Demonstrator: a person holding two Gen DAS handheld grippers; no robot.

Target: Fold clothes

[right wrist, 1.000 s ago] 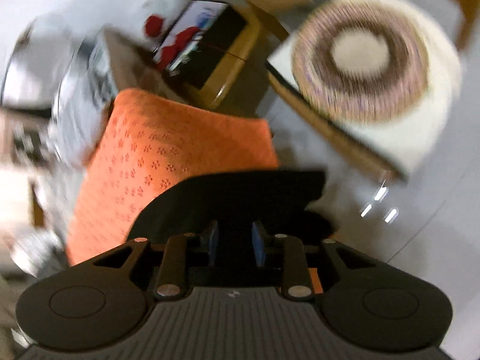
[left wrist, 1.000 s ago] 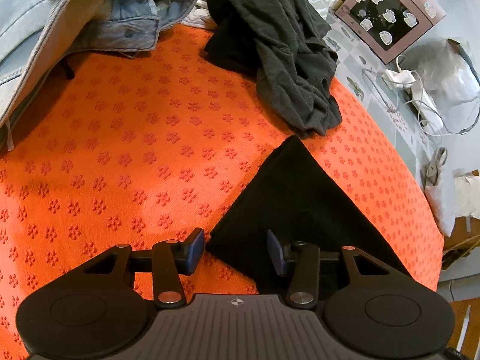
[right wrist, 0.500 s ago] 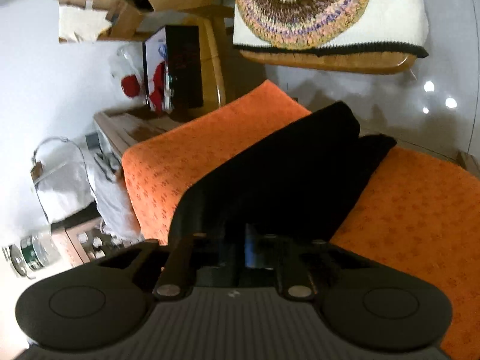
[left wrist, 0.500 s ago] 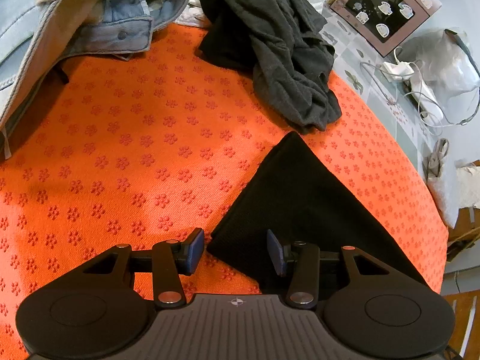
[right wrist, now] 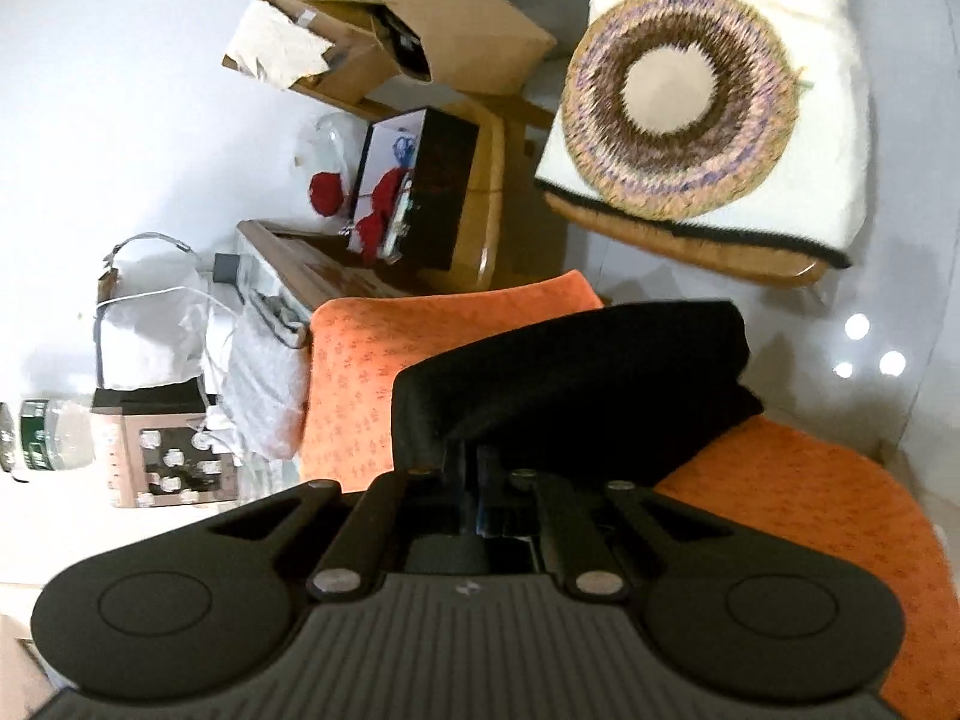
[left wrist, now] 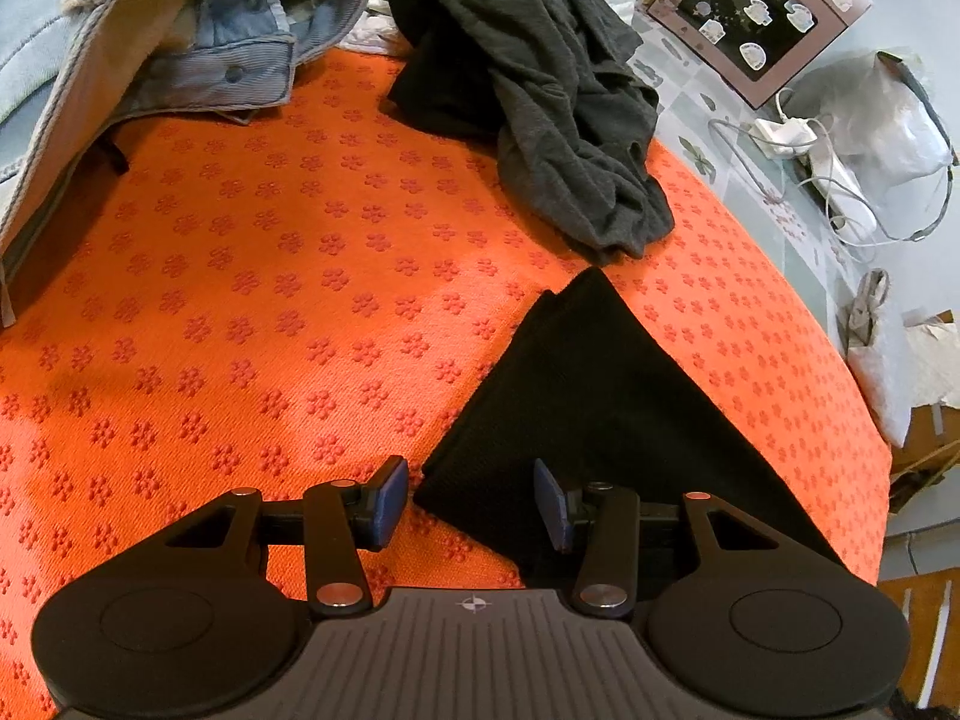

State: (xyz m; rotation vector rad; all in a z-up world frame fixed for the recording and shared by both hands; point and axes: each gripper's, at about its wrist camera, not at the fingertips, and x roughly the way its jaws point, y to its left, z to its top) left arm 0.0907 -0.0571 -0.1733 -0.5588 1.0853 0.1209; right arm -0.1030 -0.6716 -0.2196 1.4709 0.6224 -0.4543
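Note:
A black garment lies folded on the orange flower-patterned cloth, its corner pointing away from me. My left gripper hangs open just above the near left edge of it, holding nothing. In the right wrist view my right gripper is shut on a fold of the same black garment, which drapes forward over the fingers and is lifted off the orange cloth.
A dark grey garment is heaped at the back, with a light blue denim garment at the back left. A charger and cables and a pink box lie off the cloth's right side. A chair with a round cushion stands beyond.
The left gripper has barely moved and stays open. The right gripper has swung round with the black garment, and its view has tilted from the floor toward the chair and shelves.

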